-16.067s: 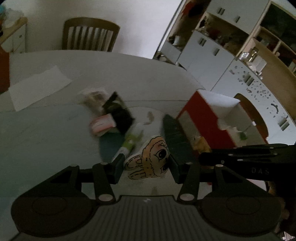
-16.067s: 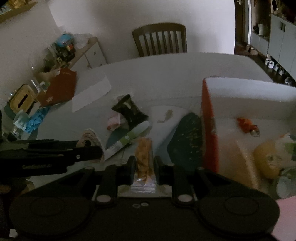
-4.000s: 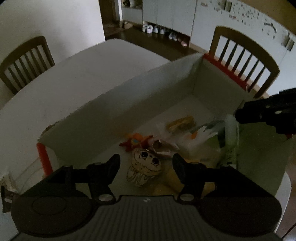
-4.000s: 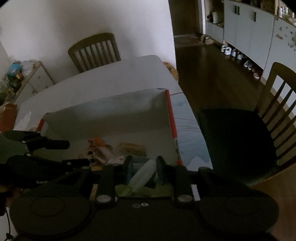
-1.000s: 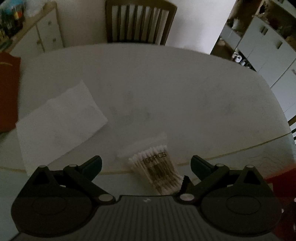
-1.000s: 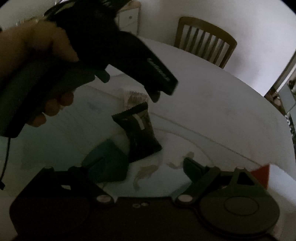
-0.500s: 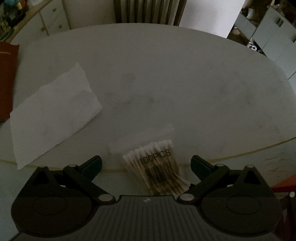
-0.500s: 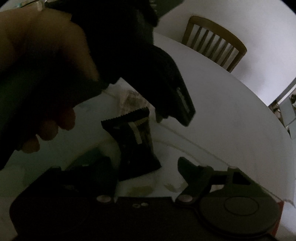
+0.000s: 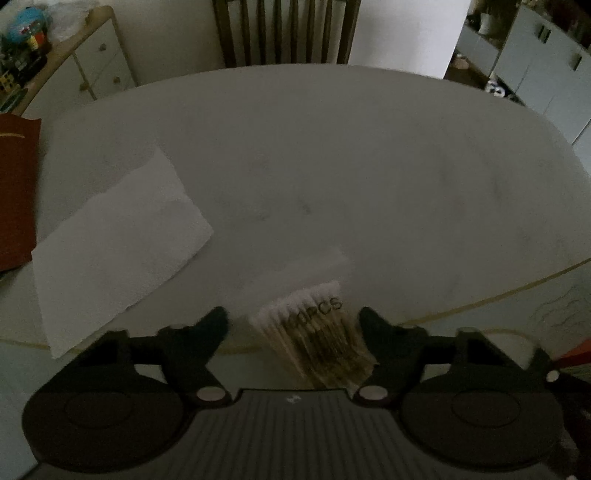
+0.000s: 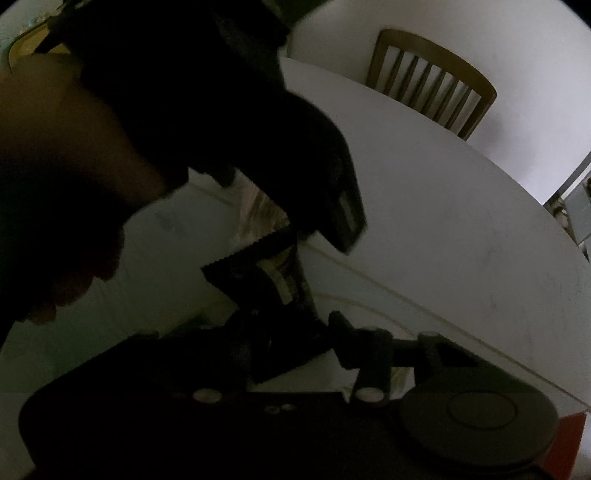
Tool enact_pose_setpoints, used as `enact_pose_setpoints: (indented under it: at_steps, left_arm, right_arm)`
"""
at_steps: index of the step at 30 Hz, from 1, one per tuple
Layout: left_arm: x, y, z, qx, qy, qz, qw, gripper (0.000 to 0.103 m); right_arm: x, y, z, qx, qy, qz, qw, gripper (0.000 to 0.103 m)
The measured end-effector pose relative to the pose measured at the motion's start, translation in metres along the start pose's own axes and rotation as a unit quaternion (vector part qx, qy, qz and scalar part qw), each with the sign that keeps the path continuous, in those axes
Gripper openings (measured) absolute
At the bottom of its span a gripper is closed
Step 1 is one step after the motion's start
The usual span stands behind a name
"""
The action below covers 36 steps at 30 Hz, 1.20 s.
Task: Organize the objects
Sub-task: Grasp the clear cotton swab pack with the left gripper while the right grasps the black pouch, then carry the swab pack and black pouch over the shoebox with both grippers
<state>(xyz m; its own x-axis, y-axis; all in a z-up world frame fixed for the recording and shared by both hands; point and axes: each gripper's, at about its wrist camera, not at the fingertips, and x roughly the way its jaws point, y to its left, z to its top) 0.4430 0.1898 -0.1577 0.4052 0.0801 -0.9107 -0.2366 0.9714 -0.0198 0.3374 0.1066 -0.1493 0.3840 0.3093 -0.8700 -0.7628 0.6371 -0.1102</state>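
Observation:
A clear pack of cotton swabs [image 9: 314, 332] lies on the white table [image 9: 332, 166], between the fingers of my left gripper [image 9: 293, 321]. Those jaws are closing; the right finger is at the pack's edge and a gap remains on the left. In the dim right wrist view, a dark crinkled snack packet [image 10: 258, 280] lies between the fingers of my right gripper [image 10: 288, 328]. Its jaws are closing too, and a thin gap still shows beside the right finger [image 10: 341, 332]. A person's hand [image 10: 55, 177] holding the other tool fills the upper left and hides the swabs.
A white paper towel [image 9: 118, 236] lies left of the swabs, with a dark red bag [image 9: 14, 184] at the table's left edge. Wooden chairs [image 9: 284, 33] [image 10: 432, 81] stand behind the table. A red box corner [image 10: 569, 443] shows at the lower right.
Both pairs of jaws have narrowed around their items. The right gripper has dropped closer to the dark packet, and the hand with the left tool now fills more of that view.

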Motion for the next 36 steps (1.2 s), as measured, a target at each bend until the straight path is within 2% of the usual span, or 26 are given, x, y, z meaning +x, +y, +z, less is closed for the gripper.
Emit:
enact_pose_setpoints:
  at_steps: [1, 6, 14, 21, 26, 36]
  left_arm:
    - [-0.003, 0.003, -0.001, -0.002, -0.004, -0.007, 1.0000, 0.059]
    - [-0.008, 0.017, -0.002, -0.018, -0.008, -0.036, 0.9992, 0.054]
    - [-0.020, 0.029, -0.023, -0.026, -0.001, -0.058, 0.9980, 0.052]
    - [-0.044, 0.027, -0.047, -0.014, -0.003, -0.077, 0.9969, 0.052]
    - [-0.070, 0.024, -0.066, -0.001, -0.017, -0.104, 0.9944, 0.052]
    - [-0.124, 0.000, -0.105, 0.019, -0.037, -0.145, 0.9885, 0.052]
  right_arm:
    - [-0.002, 0.000, -0.001, 0.005, 0.001, 0.001, 1.000, 0.040]
    - [-0.015, -0.010, -0.007, 0.047, 0.009, 0.012, 0.999, 0.038]
    - [-0.046, -0.032, -0.021, 0.128, 0.013, 0.030, 0.991, 0.037]
    - [-0.074, -0.036, -0.024, 0.161, 0.004, 0.032, 0.986, 0.037]
    - [-0.108, -0.046, -0.023, 0.182, -0.003, 0.034, 0.983, 0.037]
    - [-0.169, -0.060, -0.057, 0.208, -0.028, 0.040, 0.977, 0.037]
